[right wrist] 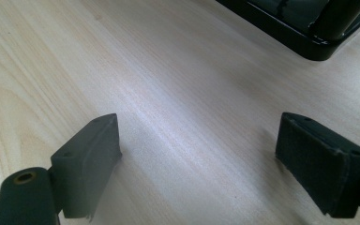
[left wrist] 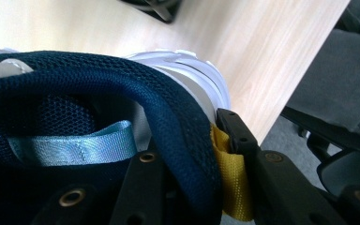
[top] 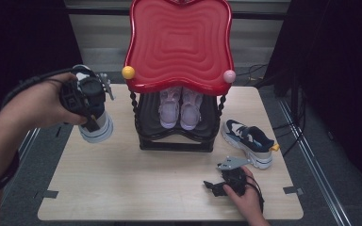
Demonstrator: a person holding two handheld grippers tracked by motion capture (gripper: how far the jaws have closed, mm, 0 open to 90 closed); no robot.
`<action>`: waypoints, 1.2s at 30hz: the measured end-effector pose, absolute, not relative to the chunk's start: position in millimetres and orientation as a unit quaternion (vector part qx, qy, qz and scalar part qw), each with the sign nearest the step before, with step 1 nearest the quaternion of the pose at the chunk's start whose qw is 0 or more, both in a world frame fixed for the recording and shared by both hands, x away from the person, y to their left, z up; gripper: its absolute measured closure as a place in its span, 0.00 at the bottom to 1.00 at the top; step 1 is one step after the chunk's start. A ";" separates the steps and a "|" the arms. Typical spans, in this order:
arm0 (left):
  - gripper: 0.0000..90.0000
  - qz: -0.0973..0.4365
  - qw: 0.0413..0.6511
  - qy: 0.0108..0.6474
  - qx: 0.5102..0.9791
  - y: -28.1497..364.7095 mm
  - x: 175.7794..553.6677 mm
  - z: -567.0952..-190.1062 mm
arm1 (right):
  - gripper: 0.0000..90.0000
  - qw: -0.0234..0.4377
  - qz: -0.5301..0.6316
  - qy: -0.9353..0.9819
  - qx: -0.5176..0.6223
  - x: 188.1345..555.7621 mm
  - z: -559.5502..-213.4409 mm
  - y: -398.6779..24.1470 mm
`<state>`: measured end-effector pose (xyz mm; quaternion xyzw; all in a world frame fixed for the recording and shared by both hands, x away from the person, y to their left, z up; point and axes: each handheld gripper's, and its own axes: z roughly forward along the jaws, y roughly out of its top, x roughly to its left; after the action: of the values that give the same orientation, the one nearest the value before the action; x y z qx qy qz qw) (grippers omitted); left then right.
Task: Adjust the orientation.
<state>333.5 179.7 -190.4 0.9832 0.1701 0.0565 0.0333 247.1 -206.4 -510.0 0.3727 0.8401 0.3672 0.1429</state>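
Observation:
A navy mesh sneaker (top: 97, 130) with a white sole hangs above the table's left edge, heel up. My left gripper (top: 91, 118) is shut on its heel collar. In the left gripper view one jaw sits inside the sneaker (left wrist: 89, 89) and the other outside, against the yellow pull tab (left wrist: 232, 180); the left gripper (left wrist: 192, 164) pinches the padded rim. A matching navy sneaker (top: 249, 142) lies on the table right of the rack. My right gripper (top: 213, 186) rests low at the front right, open, with bare wood between the jaws of the right gripper (right wrist: 197, 154).
A black shoe rack (top: 176, 141) with a red wavy top tray (top: 179, 42) stands mid-table; a pink pair of shoes (top: 180, 109) sits on its lower shelf. The rack's base corner (right wrist: 309, 44) lies ahead of the right gripper. Table edge (left wrist: 281, 108) drops to grey floor.

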 end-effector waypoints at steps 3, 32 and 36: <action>0.81 0.074 0.036 0.165 0.983 178.2 332.1 -171.7 | 0.15 0.141 0.366 0.841 0.373 247.0 -510.0 -206.4; 0.80 0.193 0.040 0.056 0.979 104.9 325.3 -72.7 | 0.15 0.142 0.367 0.841 0.373 247.0 -510.2 -206.2; 0.80 0.201 0.036 0.036 0.978 90.2 328.4 -73.5 | 0.15 0.142 0.367 0.840 0.373 247.0 -510.3 -206.2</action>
<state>328.4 90.2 -73.5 0.9783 0.0358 0.2008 0.0356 247.0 -206.2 -510.3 0.3726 0.8405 0.3668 0.1419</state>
